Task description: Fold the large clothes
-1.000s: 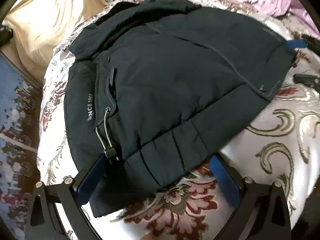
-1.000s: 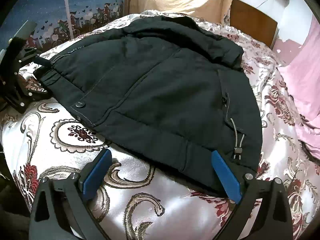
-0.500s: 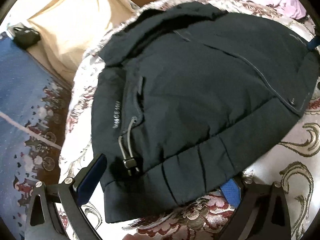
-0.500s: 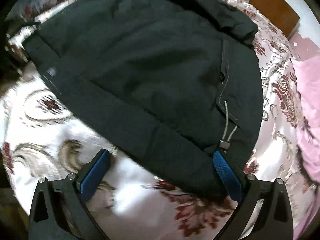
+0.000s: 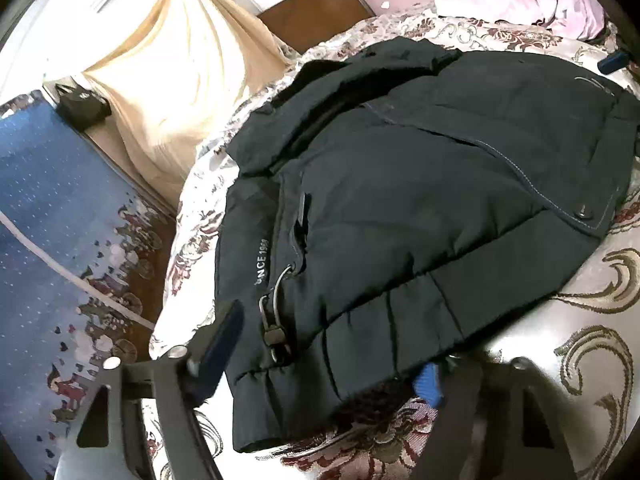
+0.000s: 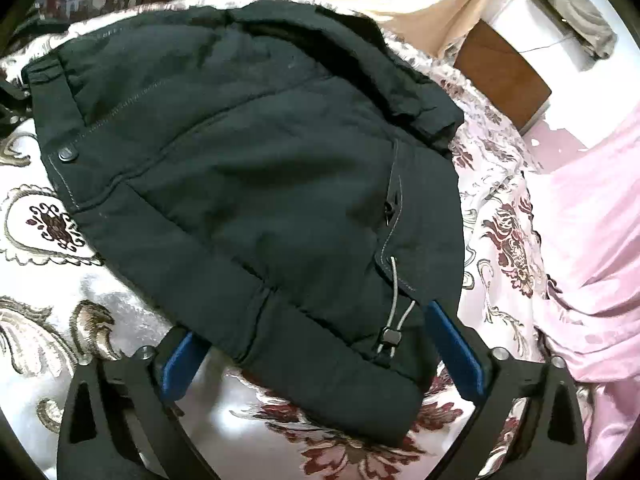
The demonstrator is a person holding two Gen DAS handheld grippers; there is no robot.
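Matt dark padded cloth jacket [image 5: 420,208]; glossy satin floral bedspread [image 6: 80,320]; smooth pink sheet [image 6: 592,240]; polished wooden headboard [image 5: 316,12]

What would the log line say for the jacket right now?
jacket: flat on bed | left gripper: closing around hem | right gripper: closing around hem

Printed text: you can read pale letters "NCE 19" running up a dark strip of the jacket [image 5: 400,200], just beside its drawcord; the letter before them and the last digits are too blurred to make out.
Right wrist view: you will find no text readable there.
Other labels, brands or signs: none readable.
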